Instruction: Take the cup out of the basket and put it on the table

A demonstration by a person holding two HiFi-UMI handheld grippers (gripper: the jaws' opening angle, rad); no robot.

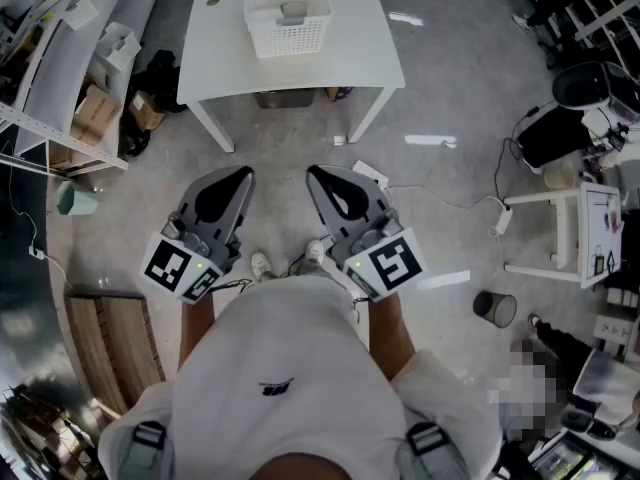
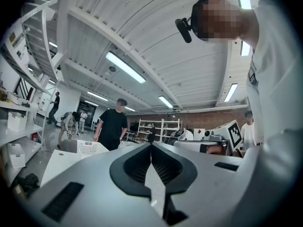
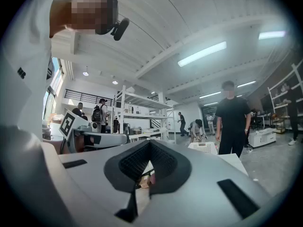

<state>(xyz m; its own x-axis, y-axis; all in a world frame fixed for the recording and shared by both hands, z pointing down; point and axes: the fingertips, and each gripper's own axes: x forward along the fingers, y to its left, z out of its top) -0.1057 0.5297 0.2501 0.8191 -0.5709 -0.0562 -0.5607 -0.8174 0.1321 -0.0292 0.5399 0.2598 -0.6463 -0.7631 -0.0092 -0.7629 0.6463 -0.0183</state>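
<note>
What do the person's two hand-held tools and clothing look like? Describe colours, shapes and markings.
Both are alike: the grey plastic left tool and grey plastic right tool have broad tapering jaws with black ribbed pads, and each carries a white cube with black square markers. The person wears a white short-sleeved T-shirt with a small dark logo.

Head view.

- Table point(image 1: 370, 48) stands at top centre of the frame.
- Basket point(image 1: 290, 38) sits on the table, at its far middle, cut off by the top edge.
- Cup point(image 1: 292, 11) lies in the basket.
- Box point(image 1: 285, 98) sits under the table.
- Shelf point(image 1: 60, 68) is at upper left, left of the table.
- Left gripper point(image 1: 243, 172) and right gripper point(image 1: 313, 172) are side by side at frame centre, below the table and well apart from it.
- Person point(image 1: 290, 368) is at bottom centre.
- Side table point(image 1: 540, 198) stands at the right edge, with the bin point(image 1: 494, 308) below it.
- Planks point(image 1: 105, 338) lie at lower left.
</note>
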